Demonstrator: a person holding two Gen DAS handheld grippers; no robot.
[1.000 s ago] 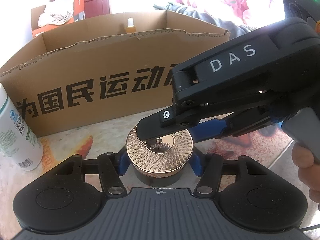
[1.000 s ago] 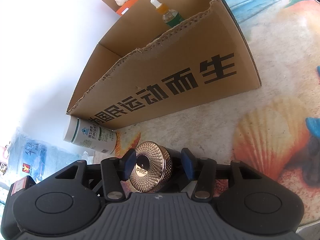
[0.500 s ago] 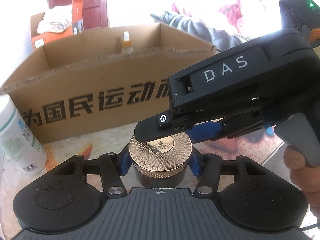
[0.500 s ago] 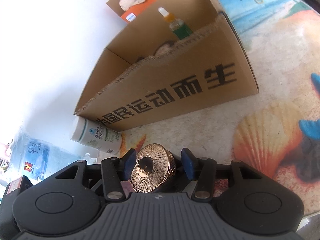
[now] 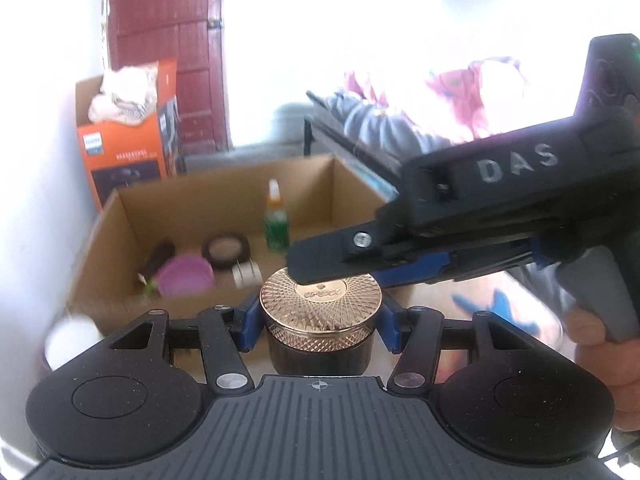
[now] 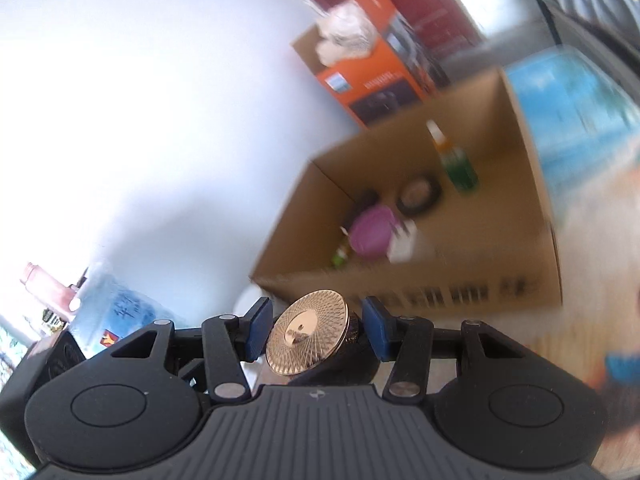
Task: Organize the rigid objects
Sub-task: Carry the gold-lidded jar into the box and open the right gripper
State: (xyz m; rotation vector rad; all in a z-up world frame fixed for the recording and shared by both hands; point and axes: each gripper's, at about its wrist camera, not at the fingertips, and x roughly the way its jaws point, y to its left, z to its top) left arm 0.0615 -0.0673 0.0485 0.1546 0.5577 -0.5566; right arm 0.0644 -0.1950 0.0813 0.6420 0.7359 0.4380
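Cardboard box (image 5: 100, 248) sits behind w/ items inside. L gripper (image 5: 318, 320) & R gripper (image 6: 316, 334) both clamp the jar (image 5: 320, 320), above table. Keep it level, clear the rim, then lower in.

Past the work area I see a dark red door (image 5: 168, 60) against the white wall. Beside it stands an orange carton (image 5: 128, 152) with crumpled pale cloth (image 5: 124, 96) on top. Grey and pink fabric (image 5: 400, 120) lies heaped to the right.
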